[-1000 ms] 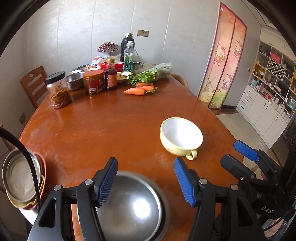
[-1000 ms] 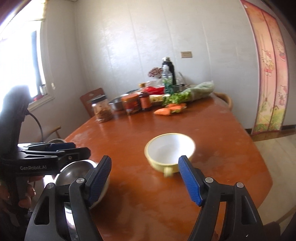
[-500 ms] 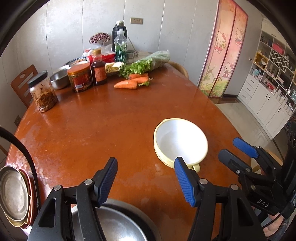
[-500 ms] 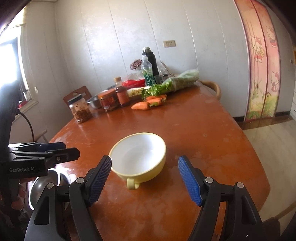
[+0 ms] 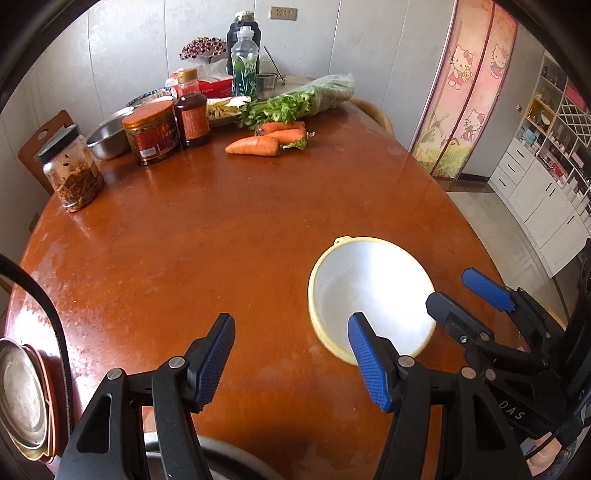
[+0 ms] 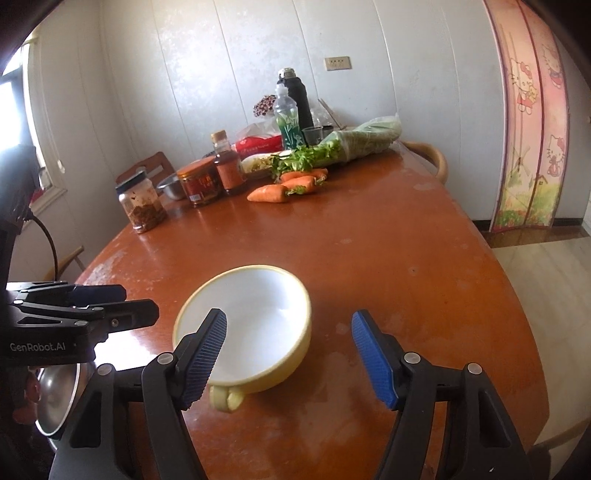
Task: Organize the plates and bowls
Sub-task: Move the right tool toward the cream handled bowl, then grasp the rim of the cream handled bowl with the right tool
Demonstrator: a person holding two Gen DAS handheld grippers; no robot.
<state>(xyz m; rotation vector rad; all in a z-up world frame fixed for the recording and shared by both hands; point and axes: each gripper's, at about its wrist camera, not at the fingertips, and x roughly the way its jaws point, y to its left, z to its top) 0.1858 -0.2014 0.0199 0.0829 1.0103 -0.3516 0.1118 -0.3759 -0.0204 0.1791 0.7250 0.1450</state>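
A: Right gripper (image 6: 289, 356): jaws standing apart and just now narrowing a little. Its left pad is hanging over the near rim of the yellow bowl (image 6: 258, 325), its right pad out over bare table (image 6: 406, 258). Nothing pinched yet.

B: Left gripper (image 5: 291, 356)?

A: Jaws parted, nothing between them but tabletop. Its right pad is overlapping the bowl's near edge (image 5: 373, 295) in the left wrist view; contact I cannot tell.

B: Bowl's position?

A: Sitting upright on the table's near right part, white inside, small handle facing the right gripper. A steel bowl (image 6: 55, 398) is showing at the near edge under the left gripper, and stacked plates (image 5: 26, 402) are lying off the table's left side.

B: Farther out?

A: Carrots (image 5: 266, 142) and bagged greens (image 5: 306, 99) are lying at the far end, with jars (image 5: 151, 133), a sauce bottle (image 5: 190, 110), another steel bowl (image 5: 107, 138) and a black flask (image 5: 243, 33) crowding beside them.
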